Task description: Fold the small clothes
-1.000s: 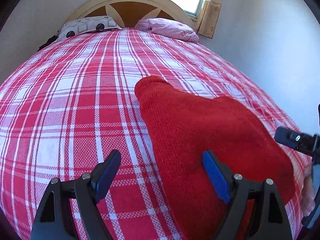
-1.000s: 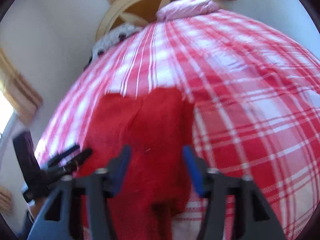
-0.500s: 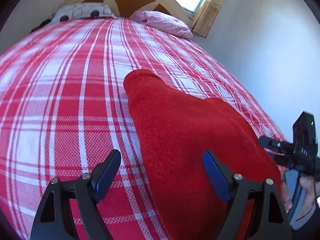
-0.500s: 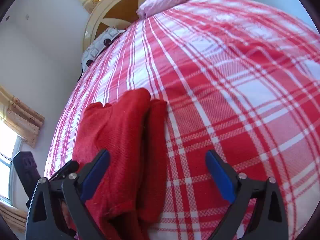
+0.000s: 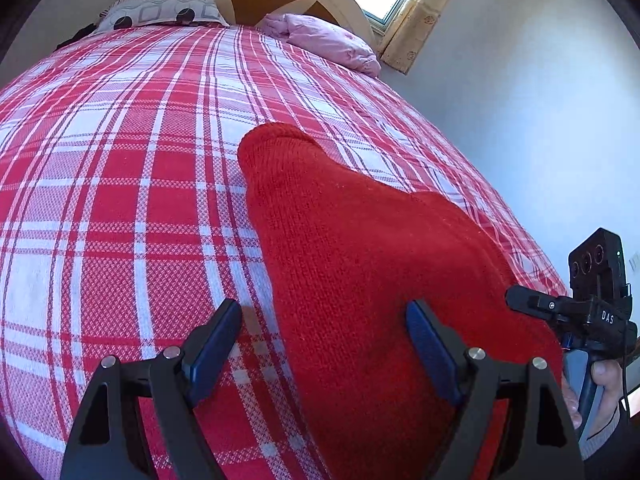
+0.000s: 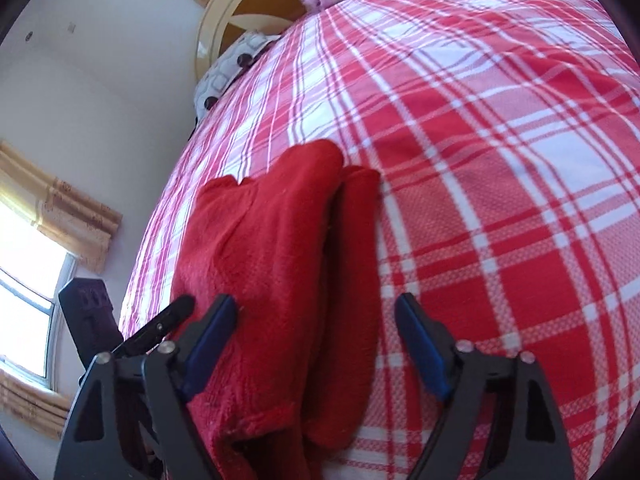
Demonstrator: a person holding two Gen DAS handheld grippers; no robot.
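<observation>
**A:** You're over the bed (image 5: 120,184), its plaid cover filling both views. The red knit garment (image 5: 360,264) lies near the bed's right edge, toward the foot, well apart from the pillows (image 5: 160,10) at the headboard.

**B:** What changed?

**A:** A second ago your right gripper (image 6: 316,340) had its jaws drawn close over the cloth. Now they stand wide and released, gripping nothing. The garment lies in long stacked layers, one narrow fold showing beside the upper one, so that fold looks set down.

**B:** And my left?

**A:** Your left gripper (image 5: 324,344) has its jaws spread as before, one pad on the plaid, the other above the knit. It may be brushing the fabric; the fisheye makes that hard to judge. I'd say you're ready for the crosswise fold.
</observation>
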